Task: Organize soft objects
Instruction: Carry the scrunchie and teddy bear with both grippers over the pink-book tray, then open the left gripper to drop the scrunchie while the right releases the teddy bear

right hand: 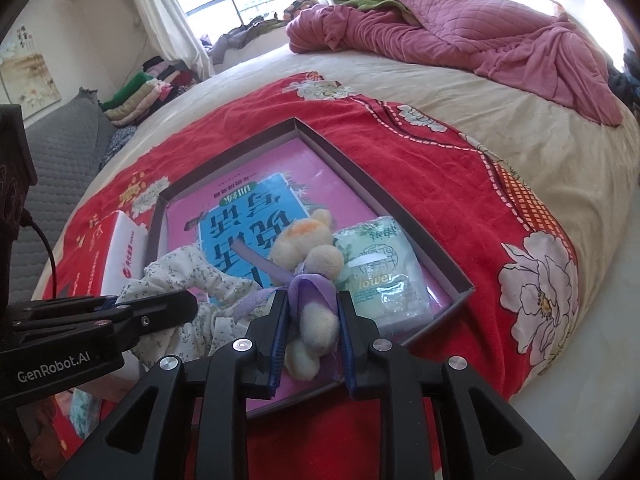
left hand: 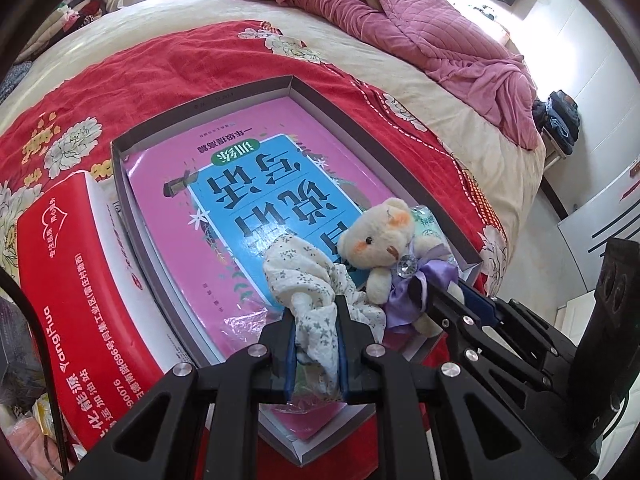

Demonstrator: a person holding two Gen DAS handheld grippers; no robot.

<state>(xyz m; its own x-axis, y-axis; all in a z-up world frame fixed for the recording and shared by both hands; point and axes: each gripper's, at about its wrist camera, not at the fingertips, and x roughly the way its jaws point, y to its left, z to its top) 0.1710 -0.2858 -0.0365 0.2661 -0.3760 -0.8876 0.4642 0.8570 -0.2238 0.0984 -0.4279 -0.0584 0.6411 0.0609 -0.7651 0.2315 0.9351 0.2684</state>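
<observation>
A shallow grey box lies on the red blanket with a pink and blue book in its bottom. My left gripper is shut on a white floral cloth, whose bunched end rests on the book. A cream teddy bear with a purple ribbon lies in the box's near corner. My right gripper stands around the bear's lower body, jaws a little apart and not pressing it. In the left wrist view the bear faces up beside the right gripper.
A green tissue pack lies in the box next to the bear. A red carton stands left of the box. A crumpled pink quilt lies at the far end of the bed. Folded clothes are stacked by the window.
</observation>
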